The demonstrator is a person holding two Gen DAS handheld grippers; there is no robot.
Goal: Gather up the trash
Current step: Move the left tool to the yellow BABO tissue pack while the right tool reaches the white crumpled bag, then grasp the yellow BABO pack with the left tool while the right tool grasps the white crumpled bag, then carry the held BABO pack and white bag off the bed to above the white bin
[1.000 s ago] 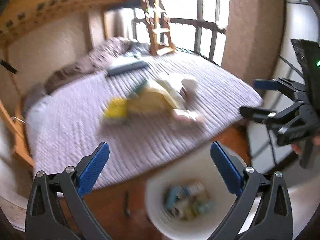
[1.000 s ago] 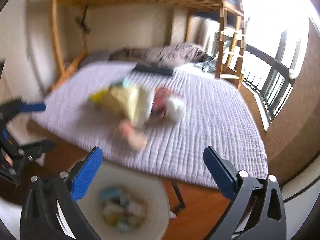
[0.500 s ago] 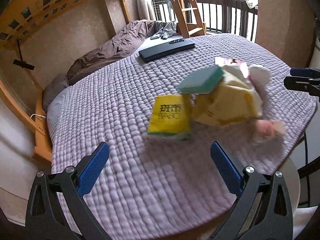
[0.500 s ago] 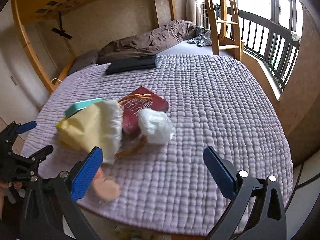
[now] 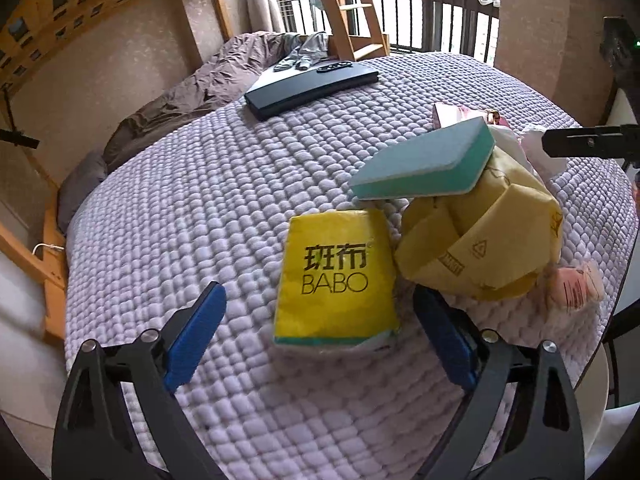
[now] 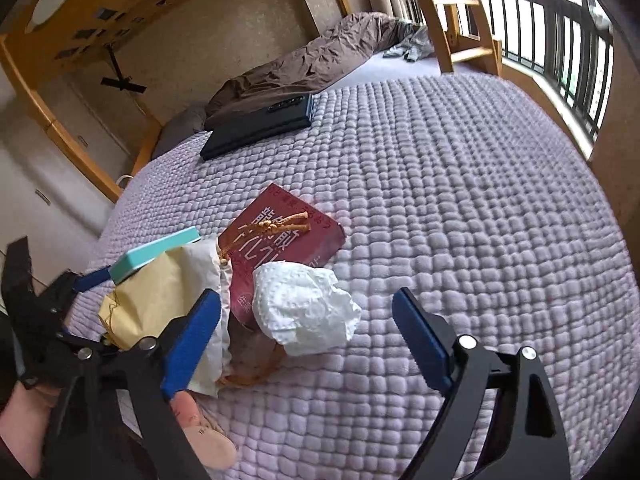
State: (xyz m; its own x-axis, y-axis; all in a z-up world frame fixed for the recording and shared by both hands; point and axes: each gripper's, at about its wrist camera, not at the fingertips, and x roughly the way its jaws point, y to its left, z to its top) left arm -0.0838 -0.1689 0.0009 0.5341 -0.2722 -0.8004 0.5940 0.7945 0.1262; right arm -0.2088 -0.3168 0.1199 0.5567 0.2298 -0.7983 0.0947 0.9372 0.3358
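A pile of trash lies on the purple quilted bed (image 5: 200, 208). A yellow BABO tissue pack (image 5: 336, 280) lies flat, and my open left gripper (image 5: 320, 334) hovers around its near end. Beside it are a crumpled yellow paper bag (image 5: 488, 240), a teal sponge (image 5: 424, 160) resting on it, and a pink wrapper (image 5: 576, 284). In the right wrist view, my open right gripper (image 6: 308, 344) straddles a crumpled white tissue (image 6: 304, 308). A dark red packet (image 6: 280, 248) lies behind it, and the yellow bag (image 6: 160, 296) lies to the left.
A black flat device (image 5: 308, 86) lies further back on the bed, also in the right wrist view (image 6: 256, 130). A brown duvet (image 6: 304, 68) is bunched at the far end by a wooden ladder (image 5: 352, 8). A white bin rim (image 5: 600, 396) shows at lower right.
Both grippers have moved from over the white bin up and forward over the bed, closing in on the trash pile. Both stay open and empty.
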